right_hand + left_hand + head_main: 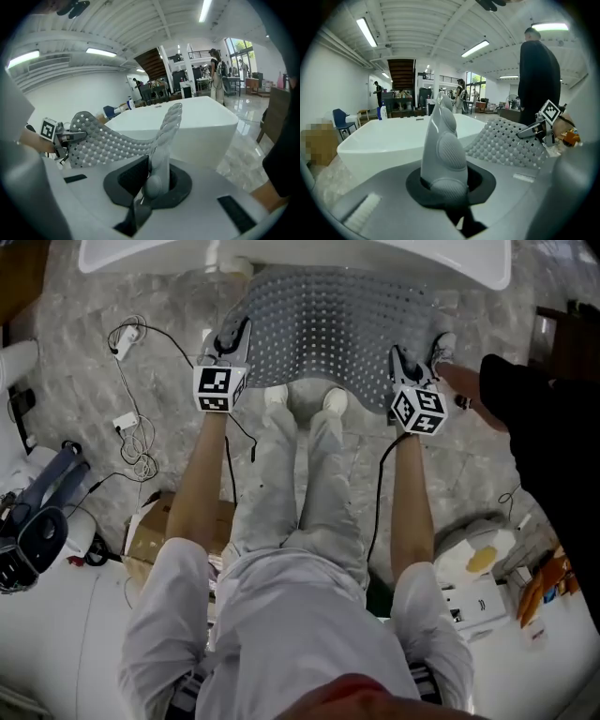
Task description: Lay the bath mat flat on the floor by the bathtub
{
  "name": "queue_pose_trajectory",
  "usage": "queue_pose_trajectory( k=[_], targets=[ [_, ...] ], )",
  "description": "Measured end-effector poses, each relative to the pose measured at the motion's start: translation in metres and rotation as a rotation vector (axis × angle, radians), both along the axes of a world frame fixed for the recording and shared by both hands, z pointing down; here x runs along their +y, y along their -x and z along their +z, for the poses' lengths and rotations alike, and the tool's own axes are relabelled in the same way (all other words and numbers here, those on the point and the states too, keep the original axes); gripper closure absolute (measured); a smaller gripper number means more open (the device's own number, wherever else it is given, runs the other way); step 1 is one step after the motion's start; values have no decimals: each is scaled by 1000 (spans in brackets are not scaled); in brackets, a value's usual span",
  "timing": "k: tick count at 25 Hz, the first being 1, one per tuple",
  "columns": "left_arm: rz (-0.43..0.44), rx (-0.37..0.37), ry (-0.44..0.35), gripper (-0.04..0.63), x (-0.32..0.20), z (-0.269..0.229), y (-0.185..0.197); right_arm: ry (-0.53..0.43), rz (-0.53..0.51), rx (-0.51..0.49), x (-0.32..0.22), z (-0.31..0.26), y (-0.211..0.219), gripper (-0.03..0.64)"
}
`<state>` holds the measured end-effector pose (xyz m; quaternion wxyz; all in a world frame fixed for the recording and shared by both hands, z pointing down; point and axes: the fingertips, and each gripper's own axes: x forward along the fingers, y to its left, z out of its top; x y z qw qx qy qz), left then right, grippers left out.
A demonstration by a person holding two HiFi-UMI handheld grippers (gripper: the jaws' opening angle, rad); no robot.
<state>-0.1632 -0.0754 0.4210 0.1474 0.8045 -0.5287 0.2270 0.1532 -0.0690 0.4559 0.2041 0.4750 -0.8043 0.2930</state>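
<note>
At your far left, loose cables [133, 432] lie on the marble floor [66, 381], and a cardboard box [159, 531] sits close beside your left leg, so that side is cramped. A strip of bare floor lies between the cables and the mat's left edge. Your left gripper [236, 334] has its jaws closed tight on the near left corner of the bath mat [328, 324]; the left gripper view shows a fold of studded mat standing up between them. The mat stretches between both grippers and sags in the middle. In the head view its far edge meets the side of the white bathtub [281, 257] and its near edge hangs over your shoes [335, 401]. You cannot tell whether any of it touches the floor. Your right gripper [403, 360] is clamped the same way on the near right corner. Just beside it are another person's hand [455, 379] and black sleeve [534, 418], so the right edge is crowded
</note>
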Motion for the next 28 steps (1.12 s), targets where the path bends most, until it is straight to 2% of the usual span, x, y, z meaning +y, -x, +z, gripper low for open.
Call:
queue_pose_trajectory(
  k=[12,16,20,28],
  targets=[
    [38,-33,172,572,3,192,-13,159,-11,26,17,199,1,595],
    [63,-55,193,572,-3,251,-15,168,-40,37,19,258,9,595],
    [30,-37,231,571,0,310,-10,189,-107,49,30,316,22,595],
    [30,-54,247,571,5,409,-8,196,-146,105,22,420,30,595]
  ],
)
